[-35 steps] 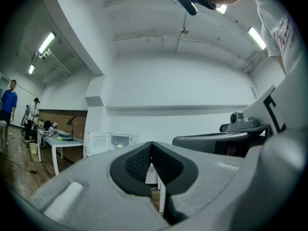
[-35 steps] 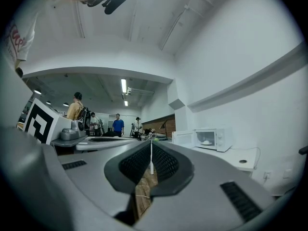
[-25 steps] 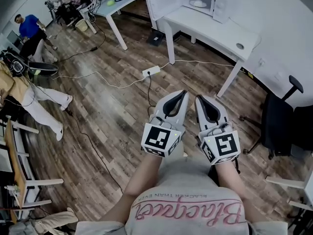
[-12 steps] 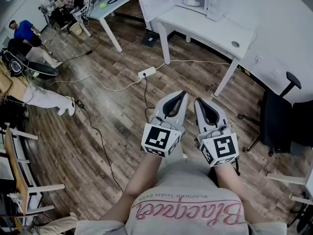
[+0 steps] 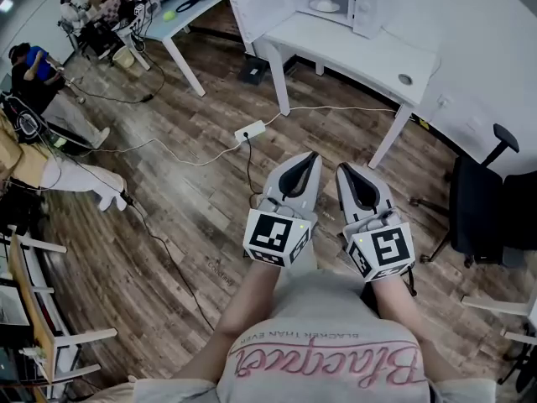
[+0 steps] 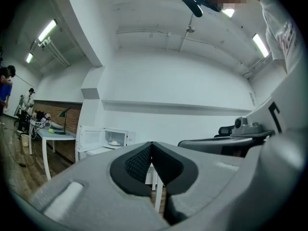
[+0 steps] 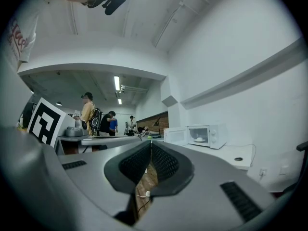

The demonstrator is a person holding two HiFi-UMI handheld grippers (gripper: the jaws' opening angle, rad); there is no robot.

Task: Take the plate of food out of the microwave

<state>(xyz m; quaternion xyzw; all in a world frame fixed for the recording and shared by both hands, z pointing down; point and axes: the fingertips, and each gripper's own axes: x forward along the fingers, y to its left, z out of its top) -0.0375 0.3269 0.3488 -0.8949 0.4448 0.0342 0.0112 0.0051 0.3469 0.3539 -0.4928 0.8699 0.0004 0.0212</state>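
A white microwave [image 5: 336, 1] stands at the far end of a white table [image 5: 369, 53], its door [image 5: 256, 2] swung open to the left. Inside lies a white plate of food [image 5: 325, 5]. The microwave [image 6: 115, 138] and plate [image 6: 114, 143] show small and far off in the left gripper view, and likewise the microwave [image 7: 207, 135] and plate [image 7: 198, 139] in the right gripper view. My left gripper [image 5: 312, 156] and right gripper [image 5: 342, 168] are held side by side before the person's body, over the wooden floor. Both are shut with nothing in them and far from the microwave.
A power strip [image 5: 250, 130] and cables lie on the floor between me and the table. A black office chair [image 5: 487, 200] stands at the right. A second table [image 5: 180, 7] and several people are at the far left.
The table and microwave have drawn a little nearer and shifted left in the head view. The people at the left have moved. Both grippers stay shut in the same place before the body.
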